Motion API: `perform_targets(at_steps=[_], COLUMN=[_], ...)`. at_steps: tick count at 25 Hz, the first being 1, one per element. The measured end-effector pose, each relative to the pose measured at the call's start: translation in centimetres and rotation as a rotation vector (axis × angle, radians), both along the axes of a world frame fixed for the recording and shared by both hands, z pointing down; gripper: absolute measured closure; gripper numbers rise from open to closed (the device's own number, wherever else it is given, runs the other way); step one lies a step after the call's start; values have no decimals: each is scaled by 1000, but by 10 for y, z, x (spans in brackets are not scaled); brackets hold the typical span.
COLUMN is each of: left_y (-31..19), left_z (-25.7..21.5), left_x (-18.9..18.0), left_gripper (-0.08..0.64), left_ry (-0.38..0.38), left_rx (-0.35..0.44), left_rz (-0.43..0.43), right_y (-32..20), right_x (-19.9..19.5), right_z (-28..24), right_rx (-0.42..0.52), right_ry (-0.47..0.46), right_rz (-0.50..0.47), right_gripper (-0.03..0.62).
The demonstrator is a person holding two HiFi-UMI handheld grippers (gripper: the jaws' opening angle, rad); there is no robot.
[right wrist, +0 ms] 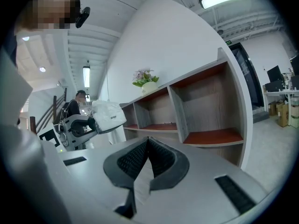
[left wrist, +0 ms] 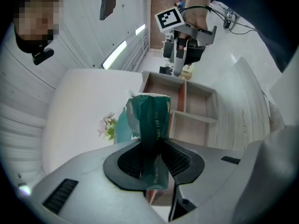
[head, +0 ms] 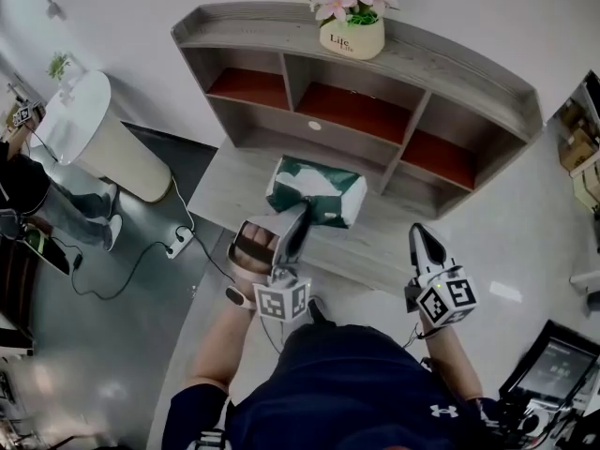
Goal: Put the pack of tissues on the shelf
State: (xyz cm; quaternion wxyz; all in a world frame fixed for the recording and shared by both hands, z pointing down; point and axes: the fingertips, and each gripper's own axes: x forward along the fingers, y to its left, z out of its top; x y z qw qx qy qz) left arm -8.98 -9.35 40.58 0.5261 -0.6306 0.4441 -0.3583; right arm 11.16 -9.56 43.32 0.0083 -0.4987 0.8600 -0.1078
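A green and white pack of tissues (head: 317, 191) hangs just above the grey wooden table (head: 230, 181), in front of the shelf (head: 375, 82). My left gripper (head: 300, 218) is shut on the pack's near end. In the left gripper view the pads pinch the green wrapper (left wrist: 150, 120) of the pack, with the shelf (left wrist: 196, 106) beyond it. My right gripper (head: 422, 237) hovers to the right over the table, shut with nothing in it. Its own view has the shut jaws (right wrist: 148, 143) facing the shelf (right wrist: 196, 106), and the held pack (right wrist: 109, 116) at the left.
A pot of pink flowers (head: 352, 28) stands on the shelf's top board. The shelf's compartments have red-brown floors (head: 354, 112). A white round stand (head: 98, 139) and cables (head: 141, 251) are on the floor at the left. A person (right wrist: 74, 106) stands in the background.
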Motion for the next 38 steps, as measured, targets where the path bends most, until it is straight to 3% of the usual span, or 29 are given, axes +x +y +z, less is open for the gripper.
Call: perform_targets(at_steps=[10, 28, 38], left_y=[-57, -157, -195], left_z=[2, 24, 19], left_x=[-9, 32, 45], left_gripper=[442, 442, 440], left_ry=[-13, -80, -100], left_rx=[44, 35, 51], left_rz=[79, 72, 73], right_y=[-9, -73, -80], right_x=[-25, 7, 16], right_z=[10, 23, 33], right_rx=[-31, -56, -76], right_ry=[32, -3, -15], right_rz=[61, 76, 74], right_gripper=[583, 583, 583])
